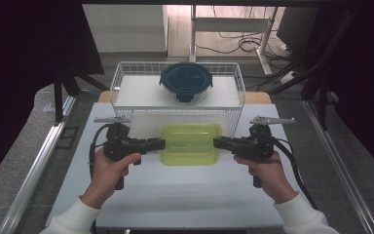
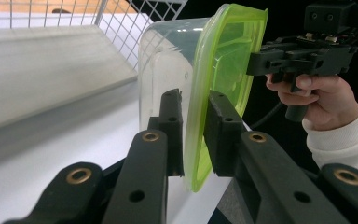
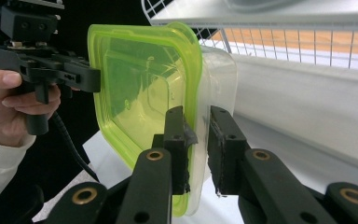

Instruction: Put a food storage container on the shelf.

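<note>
The clear rectangular plastic container with a lime-green lid [image 1: 191,144] is held between the two grippers above the near part of the white table [image 1: 175,200], just in front of the white wire rack [image 1: 121,85].

The left gripper [image 1: 159,144] comes in from the left and has its two black jaws pinched over the left rim of the container. In the left gripper view [image 2: 193,126] one jaw lies against the clear wall under the lid's lip and the other against the green top of the lid, with the lid's edge clamped between the pads. The jaws are only slightly apart, as wide as the rim is thick.

The right gripper [image 1: 219,143] reaches in from the right and grips the opposite rim in the same way. In the right gripper view [image 3: 196,140] one jaw presses on the green lid and the other on the clear body, with the rim squeezed between them.

Each gripper view also shows the other hand and its gripper clamped on the far edge of the lid.

On the rack's white shelf, far from the person and behind the held container, stands a round glass container with a dark blue clip lid [image 1: 185,80], untouched by either gripper.
</note>
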The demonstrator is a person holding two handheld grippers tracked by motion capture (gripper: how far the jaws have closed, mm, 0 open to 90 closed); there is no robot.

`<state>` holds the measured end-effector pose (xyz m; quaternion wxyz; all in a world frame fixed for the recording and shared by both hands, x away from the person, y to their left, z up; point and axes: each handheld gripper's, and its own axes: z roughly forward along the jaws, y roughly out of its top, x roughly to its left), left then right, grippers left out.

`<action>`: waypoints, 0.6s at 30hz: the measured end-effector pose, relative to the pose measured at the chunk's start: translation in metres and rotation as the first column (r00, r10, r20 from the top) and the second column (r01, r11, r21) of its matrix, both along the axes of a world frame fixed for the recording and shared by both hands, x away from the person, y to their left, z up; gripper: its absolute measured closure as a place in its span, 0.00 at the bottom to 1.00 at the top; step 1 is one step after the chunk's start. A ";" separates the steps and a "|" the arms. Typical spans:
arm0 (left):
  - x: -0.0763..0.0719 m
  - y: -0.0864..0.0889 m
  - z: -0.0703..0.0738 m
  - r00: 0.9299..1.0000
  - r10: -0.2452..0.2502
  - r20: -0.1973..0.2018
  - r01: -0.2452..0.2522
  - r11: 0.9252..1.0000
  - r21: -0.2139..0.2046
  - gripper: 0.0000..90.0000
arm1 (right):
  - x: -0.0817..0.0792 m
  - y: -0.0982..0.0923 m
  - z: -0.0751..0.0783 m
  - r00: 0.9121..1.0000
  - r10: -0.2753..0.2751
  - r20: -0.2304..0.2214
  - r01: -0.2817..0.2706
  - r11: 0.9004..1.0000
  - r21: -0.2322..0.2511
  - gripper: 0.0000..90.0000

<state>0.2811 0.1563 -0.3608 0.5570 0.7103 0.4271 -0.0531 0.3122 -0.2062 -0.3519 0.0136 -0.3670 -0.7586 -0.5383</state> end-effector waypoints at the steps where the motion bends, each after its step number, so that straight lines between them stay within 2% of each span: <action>1: 0.001 0.000 0.002 1.000 0.000 0.001 0.000 1.000 -0.002 0.87 | 0.002 0.000 0.003 1.000 0.003 0.004 -0.003 1.000 0.002 0.86; 12: 0.012 0.002 0.020 0.999 0.018 0.031 -0.019 1.000 0.011 0.87 | 0.014 0.003 0.021 1.000 0.004 0.031 -0.004 1.000 0.008 0.86; 18: 0.023 0.003 0.032 0.999 0.017 0.047 -0.017 1.000 0.014 0.88 | 0.022 0.004 0.030 0.999 0.001 0.037 -0.001 1.000 0.016 0.86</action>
